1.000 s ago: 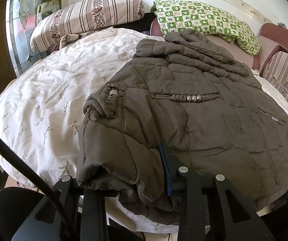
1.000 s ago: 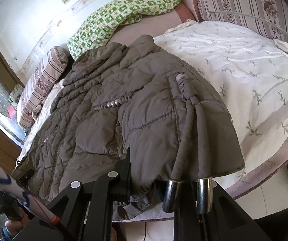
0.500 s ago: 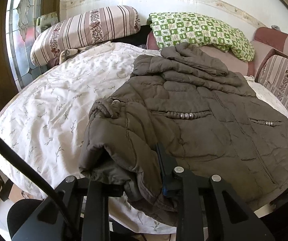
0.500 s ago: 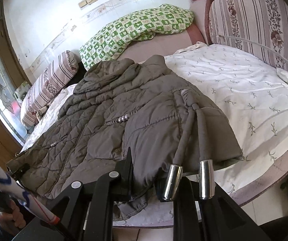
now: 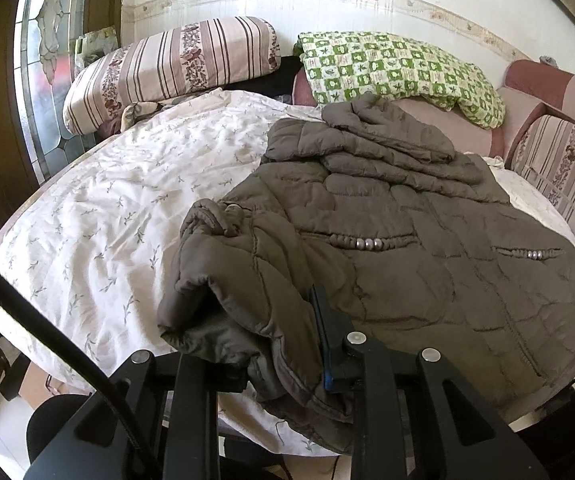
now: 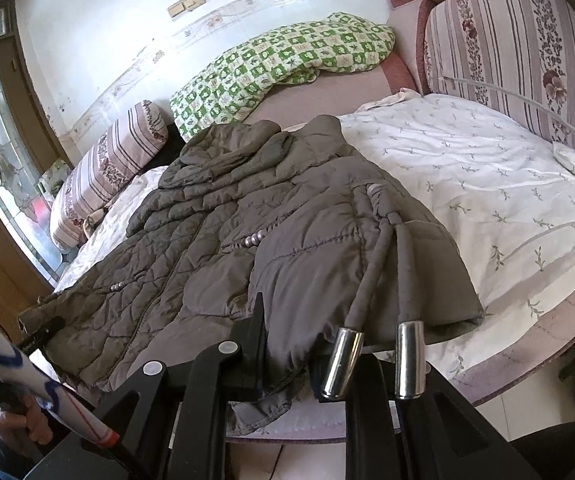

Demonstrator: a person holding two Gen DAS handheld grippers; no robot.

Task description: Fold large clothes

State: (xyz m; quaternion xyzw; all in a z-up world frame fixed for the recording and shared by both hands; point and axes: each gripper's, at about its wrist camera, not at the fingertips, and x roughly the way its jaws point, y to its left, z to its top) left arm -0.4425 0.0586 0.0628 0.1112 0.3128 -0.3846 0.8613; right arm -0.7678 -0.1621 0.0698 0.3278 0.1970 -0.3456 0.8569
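Observation:
A large brown quilted jacket (image 5: 407, 248) lies spread on a round bed with a white floral sheet (image 5: 127, 200); its hood points to the far side. My left gripper (image 5: 283, 352) is shut on the jacket's near hem corner and holds it lifted and bunched. In the right wrist view the same jacket (image 6: 215, 240) lies to the left and ahead. My right gripper (image 6: 287, 364) is shut on its other hem corner. Two drawcords with metal tips (image 6: 343, 360) hang over the right gripper's finger.
A green checked quilt (image 5: 399, 68) and a striped bolster (image 5: 167, 68) lie at the bed's far side. A striped padded headboard (image 6: 527, 48) curves around the right. A stained-glass door (image 5: 43, 64) stands at the left. The bed edge is just below both grippers.
Both grippers have risen and pulled back a little with the hem held, so the jacket's near edge is more lifted and bunched. The grips have not changed.

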